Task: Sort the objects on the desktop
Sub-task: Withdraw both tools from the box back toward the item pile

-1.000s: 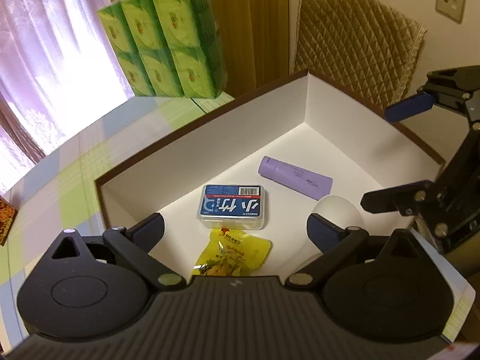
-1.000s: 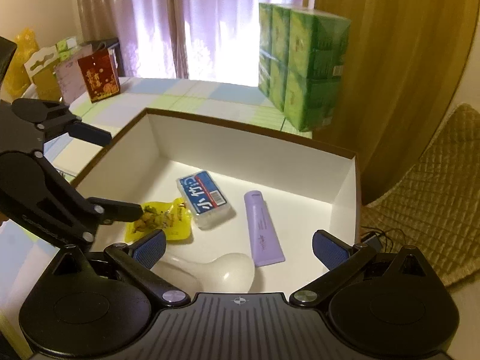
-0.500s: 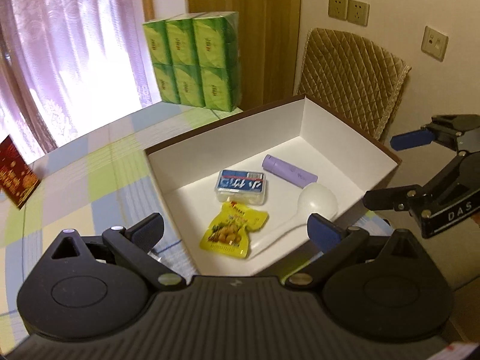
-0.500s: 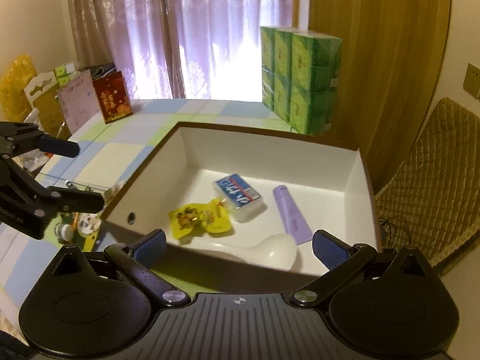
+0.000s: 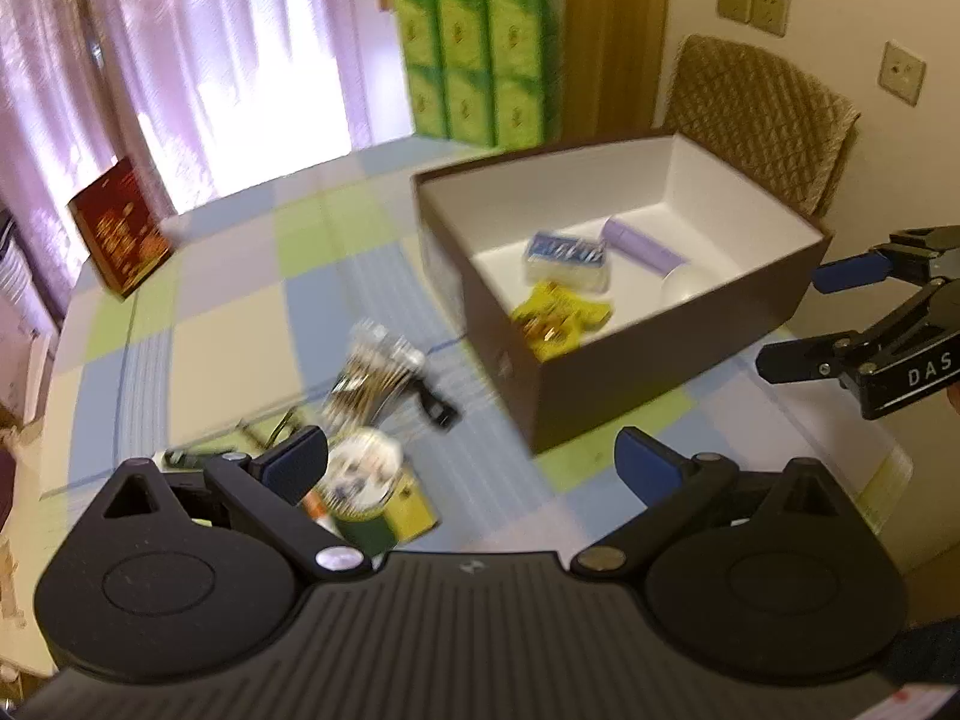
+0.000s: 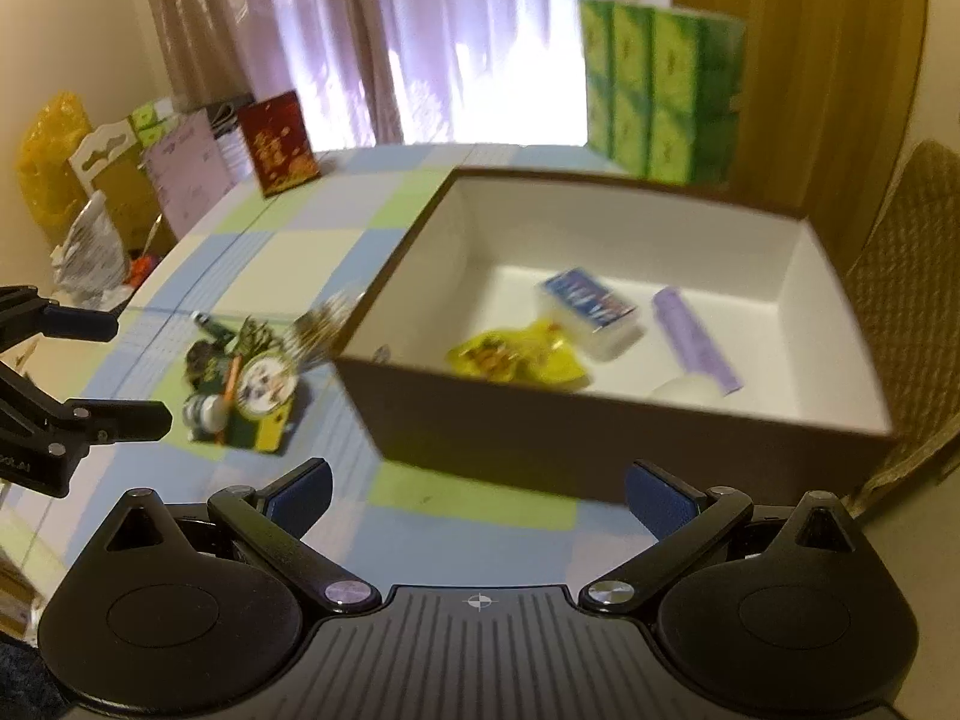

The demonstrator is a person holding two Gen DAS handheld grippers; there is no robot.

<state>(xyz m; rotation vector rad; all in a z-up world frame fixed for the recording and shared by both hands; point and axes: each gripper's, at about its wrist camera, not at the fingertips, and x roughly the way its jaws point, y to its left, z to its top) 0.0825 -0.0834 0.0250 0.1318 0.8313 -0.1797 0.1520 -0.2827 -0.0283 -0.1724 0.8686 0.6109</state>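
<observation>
brown cardboard box (image 5: 630,354) with a white inside, at frame right, already held four items; blurred small clutter (image 5: 366,420) lower left on the checked tabletop (image 5: 240,300) remained. both tongs (image 5: 471,465) (image 6: 477,489) hung released, empty.

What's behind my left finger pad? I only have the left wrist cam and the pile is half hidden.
Observer: The right wrist view shows a small white jar-like item at the pile's near edge, beside the round tin. It is too blurred to identify.
Operator: Right gripper holding anything?
Observer: No. The right gripper is open. The gap between its pads is empty, with tablecloth below it, in front of the box.
Operator: Anything past the table's far-left edge?
Observer: A yellow plastic bag stands there, next to some cardboard pieces.
</observation>
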